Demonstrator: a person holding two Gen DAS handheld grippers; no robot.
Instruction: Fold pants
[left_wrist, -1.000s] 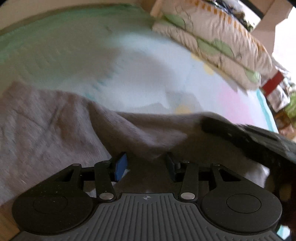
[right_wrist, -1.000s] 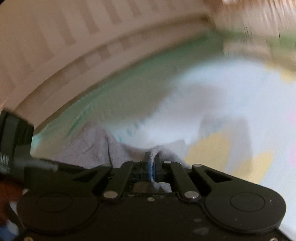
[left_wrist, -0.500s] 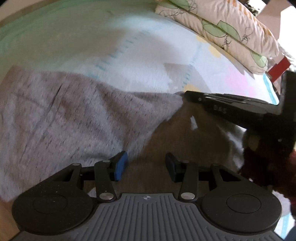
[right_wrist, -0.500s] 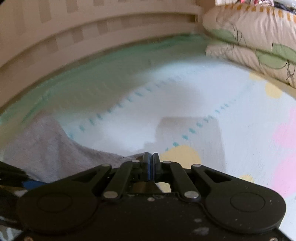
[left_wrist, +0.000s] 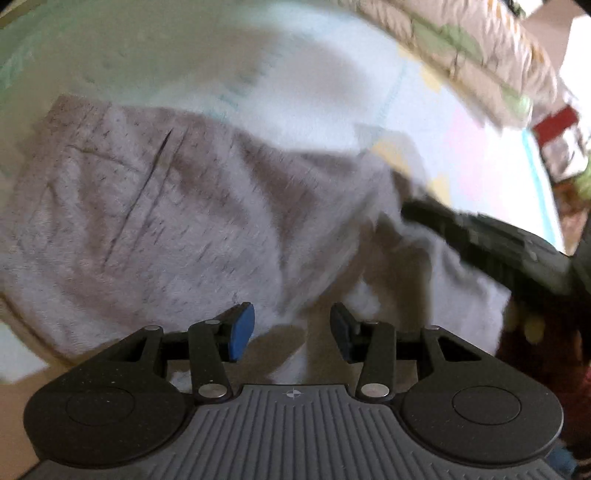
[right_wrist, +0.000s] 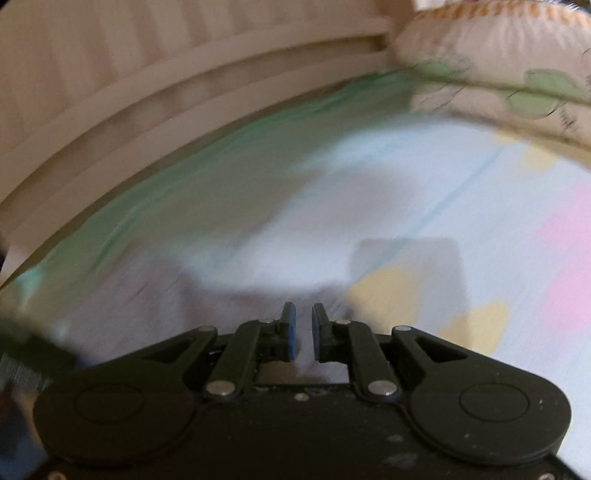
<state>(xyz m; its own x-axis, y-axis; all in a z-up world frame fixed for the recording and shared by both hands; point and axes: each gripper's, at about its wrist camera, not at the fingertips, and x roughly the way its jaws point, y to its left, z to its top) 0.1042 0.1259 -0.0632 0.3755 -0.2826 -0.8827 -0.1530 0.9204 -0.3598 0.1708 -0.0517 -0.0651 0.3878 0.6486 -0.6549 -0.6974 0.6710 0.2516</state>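
Note:
The grey pants (left_wrist: 177, 206) lie folded over on the pastel bed sheet (left_wrist: 314, 85), filling the left and middle of the left wrist view. My left gripper (left_wrist: 291, 328) is open and empty just above the pants' near fold. My right gripper shows as a dark bar (left_wrist: 491, 243) at the right edge of the pants. In the right wrist view my right gripper (right_wrist: 303, 330) is slightly open with nothing between its pads; grey cloth (right_wrist: 155, 302) lies below and to its left.
Stacked leaf-print pillows (left_wrist: 461, 48) lie at the far right of the bed and also show in the right wrist view (right_wrist: 509, 70). A cream slatted bed rail (right_wrist: 147, 85) runs along the far side. A red item (left_wrist: 554, 123) sits beyond the bed.
My right gripper, shut on the pants' edge a second ago, has opened and let the cloth go. The pants now lie flatter. My left gripper stayed open over them.

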